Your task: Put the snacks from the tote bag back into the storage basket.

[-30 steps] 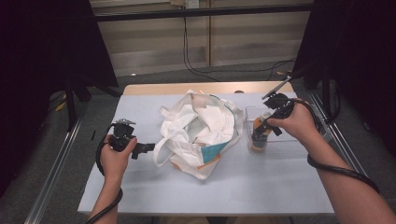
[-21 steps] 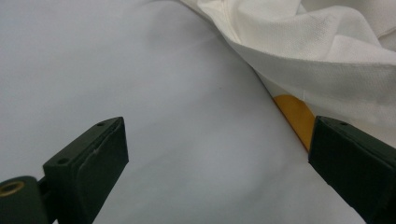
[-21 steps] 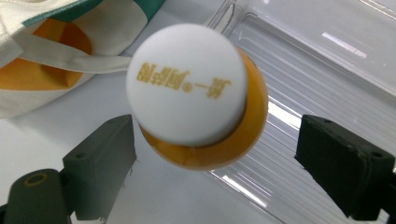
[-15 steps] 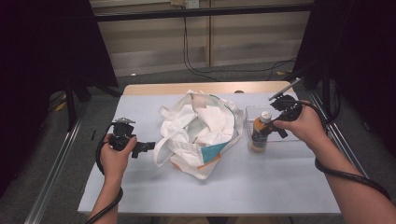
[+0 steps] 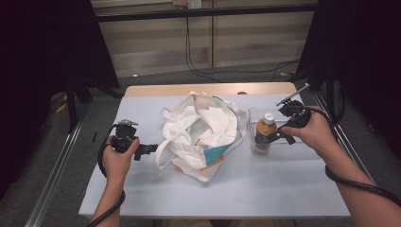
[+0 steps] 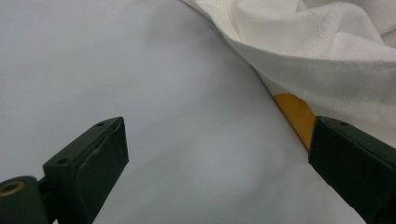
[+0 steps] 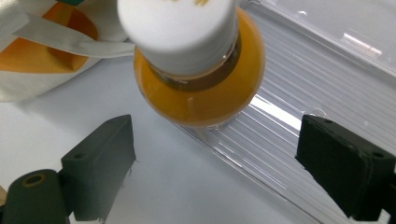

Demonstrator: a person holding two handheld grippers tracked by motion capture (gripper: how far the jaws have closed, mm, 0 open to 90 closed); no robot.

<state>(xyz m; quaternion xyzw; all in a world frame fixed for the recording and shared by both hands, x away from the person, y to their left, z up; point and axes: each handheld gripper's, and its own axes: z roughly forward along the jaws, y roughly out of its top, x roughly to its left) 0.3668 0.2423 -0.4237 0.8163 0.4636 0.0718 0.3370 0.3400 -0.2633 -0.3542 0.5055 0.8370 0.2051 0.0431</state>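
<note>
Your right gripper point(image 7: 215, 154) hangs with jaws wide apart above the white-capped bottle of orange drink point(image 5: 263, 134), which stands upright in the clear ribbed plastic tray point(image 5: 302, 146) (cap print too blurred to read). Your left gripper point(image 6: 217, 161), jaws spread, rests beside the crumpled white cloth bag point(image 5: 201, 132).

A white-covered table point(image 5: 265, 189) carries a cloth bag point(image 5: 201, 135) and clear tray point(image 5: 283, 146).

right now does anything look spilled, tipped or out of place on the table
Nothing looks spilled or damaged. The bottle stands upright in the clear tray with its white cap on. The white tote bag lies crumpled and slumped mid-table, its handle trailing loose, which looks normal for cloth.
</note>
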